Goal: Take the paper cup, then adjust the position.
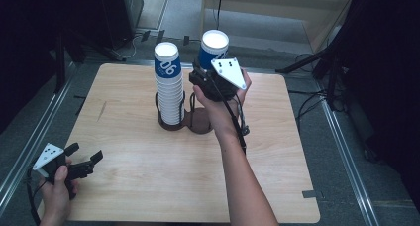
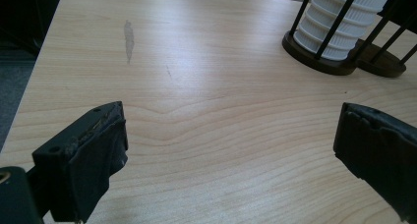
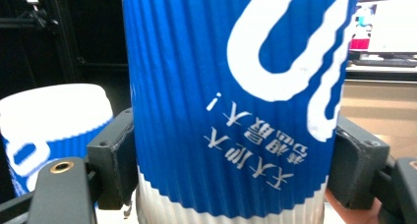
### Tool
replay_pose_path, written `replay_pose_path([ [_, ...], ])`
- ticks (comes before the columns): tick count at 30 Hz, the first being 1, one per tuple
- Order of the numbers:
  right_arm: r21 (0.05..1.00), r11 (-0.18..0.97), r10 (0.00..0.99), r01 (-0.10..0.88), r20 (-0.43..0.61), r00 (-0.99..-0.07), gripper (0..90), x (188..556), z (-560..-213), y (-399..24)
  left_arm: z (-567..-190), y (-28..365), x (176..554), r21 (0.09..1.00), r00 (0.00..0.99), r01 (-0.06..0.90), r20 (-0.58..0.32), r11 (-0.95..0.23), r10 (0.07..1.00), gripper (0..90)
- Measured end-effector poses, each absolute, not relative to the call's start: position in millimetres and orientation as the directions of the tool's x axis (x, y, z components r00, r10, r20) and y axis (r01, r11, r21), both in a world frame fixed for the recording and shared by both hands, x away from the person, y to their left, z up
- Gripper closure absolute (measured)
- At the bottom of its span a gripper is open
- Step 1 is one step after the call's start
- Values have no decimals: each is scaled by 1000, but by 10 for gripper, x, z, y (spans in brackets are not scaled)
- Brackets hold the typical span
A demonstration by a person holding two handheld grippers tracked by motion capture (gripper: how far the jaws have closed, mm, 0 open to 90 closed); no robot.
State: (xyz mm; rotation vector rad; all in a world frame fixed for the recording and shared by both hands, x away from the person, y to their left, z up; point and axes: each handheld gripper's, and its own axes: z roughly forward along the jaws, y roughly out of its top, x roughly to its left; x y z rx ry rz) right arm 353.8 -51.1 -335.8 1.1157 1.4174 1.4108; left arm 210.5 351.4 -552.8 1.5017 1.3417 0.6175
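In the right gripper view, the right gripper (image 3: 231, 155) had its two black jaws pressed on both sides of a blue ribbed cup (image 3: 231, 101), so the jaws were closed on it; this cup stood upside down, because the white print on it read inverted and its white band was toward the bottom. From the high view, the same cup (image 1: 213, 46) was held up above the dark round holder base (image 1: 200, 122), with the grey plate of the right gripper (image 1: 210, 80) just in front of it. That close view also showed the top of the cup stack (image 3: 54, 121) to the left of the jaws, while the high view showed the whole cup stack (image 1: 169, 84) standing in a wire holder (image 1: 172, 118) on the bench (image 1: 148, 171). The left gripper (image 1: 84, 159) rested at the near left corner of the bench. In the left gripper view its jaws stood wide apart with nothing between them, only bare wood, and the white ribbed stack (image 2: 339, 25) was far ahead to the right of the jaws, behind black wire bars.
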Motion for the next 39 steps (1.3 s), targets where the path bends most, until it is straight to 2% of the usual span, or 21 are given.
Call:
replay_pose_path([
  [39,989,44,978,140,-14,-208,209,2951,-4342,-1119,-5527,3513,2084,899,223,421,-228,117,948,8],
])
